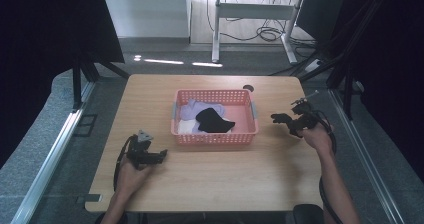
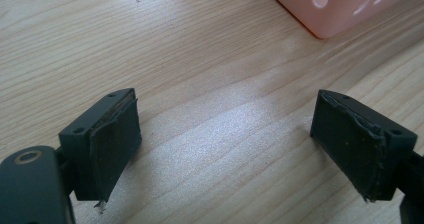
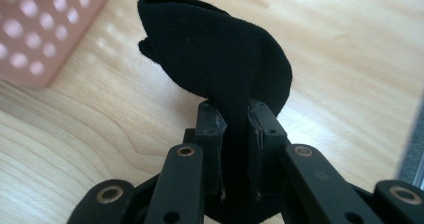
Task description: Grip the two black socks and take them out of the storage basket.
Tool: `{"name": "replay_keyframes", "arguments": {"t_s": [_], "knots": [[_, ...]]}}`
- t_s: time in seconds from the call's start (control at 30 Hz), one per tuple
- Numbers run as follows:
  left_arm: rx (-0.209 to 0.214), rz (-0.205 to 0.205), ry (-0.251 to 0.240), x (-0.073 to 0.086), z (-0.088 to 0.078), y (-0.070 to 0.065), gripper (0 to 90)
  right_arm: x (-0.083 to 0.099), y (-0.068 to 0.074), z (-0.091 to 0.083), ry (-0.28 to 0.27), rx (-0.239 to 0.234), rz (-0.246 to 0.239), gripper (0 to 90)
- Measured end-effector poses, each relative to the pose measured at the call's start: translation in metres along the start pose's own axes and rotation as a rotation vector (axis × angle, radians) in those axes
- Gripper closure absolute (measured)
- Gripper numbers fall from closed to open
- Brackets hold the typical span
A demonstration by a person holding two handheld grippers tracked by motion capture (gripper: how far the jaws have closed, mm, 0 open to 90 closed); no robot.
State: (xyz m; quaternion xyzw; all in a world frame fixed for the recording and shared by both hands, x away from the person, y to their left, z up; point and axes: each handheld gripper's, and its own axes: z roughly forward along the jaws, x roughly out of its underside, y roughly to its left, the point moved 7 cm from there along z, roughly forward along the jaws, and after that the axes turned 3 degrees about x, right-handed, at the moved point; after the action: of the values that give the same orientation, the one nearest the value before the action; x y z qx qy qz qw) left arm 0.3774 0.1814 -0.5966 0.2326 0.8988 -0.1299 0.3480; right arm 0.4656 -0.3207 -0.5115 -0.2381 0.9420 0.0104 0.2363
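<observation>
The right gripper (image 3: 235, 134) has its jaws clamped on a black sock (image 3: 220, 54), which bulges out past the pads above the wooden table (image 3: 350, 59). In the high view this gripper (image 1: 287, 120) sits just right of the pink basket (image 1: 215, 136). The basket holds a second black sock (image 1: 214, 120) on pale clothes (image 1: 197, 109). The left gripper (image 2: 225, 134) stands wide apart and empty, low over the table, near the basket's front left corner (image 2: 340, 14).

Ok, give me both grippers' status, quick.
Left gripper: open, nothing between its jaws.
Right gripper: closed on a black sock.
</observation>
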Motion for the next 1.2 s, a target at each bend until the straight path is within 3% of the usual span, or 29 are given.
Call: {"name": "replay_keyframes", "arguments": {"t_s": [0.2, 0.37, 0.47, 0.67, 0.83, 1.0, 1.2], "knots": [[-0.001, 0.004, 0.000, 0.000, 0.000, 0.000, 12.3, 0.017, 0.011, 0.029, 0.045, -0.034, -0.005, 74.8], [-0.001, 0.004, 0.000, 0.000, 0.000, 0.000, 12.3, 0.024, 0.016, 0.037, 0.074, -0.053, -0.009, 68.6], [-0.001, 0.003, 0.000, 0.000, 0.000, 0.000, 12.3, 0.019, 0.016, 0.030, 0.057, -0.054, -0.010, 59.7], [-0.001, 0.003, 0.000, 0.000, 0.000, 0.000, 12.3, 0.007, 0.015, 0.014, 0.025, -0.057, -0.012, 51.2], [-0.001, 0.000, -0.001, 0.000, 0.000, 0.000, 12.3, -0.003, 0.017, 0.004, -0.001, -0.064, -0.019, 49.6], [0.000, 0.001, 0.001, 0.000, 0.000, 0.000, 12.3, -0.024, 0.026, -0.012, -0.041, -0.089, -0.042, 47.7], [0.000, 0.001, 0.002, 0.000, 0.000, 0.000, 12.3, -0.051, 0.045, -0.023, -0.068, -0.106, -0.102, 46.5]]}}
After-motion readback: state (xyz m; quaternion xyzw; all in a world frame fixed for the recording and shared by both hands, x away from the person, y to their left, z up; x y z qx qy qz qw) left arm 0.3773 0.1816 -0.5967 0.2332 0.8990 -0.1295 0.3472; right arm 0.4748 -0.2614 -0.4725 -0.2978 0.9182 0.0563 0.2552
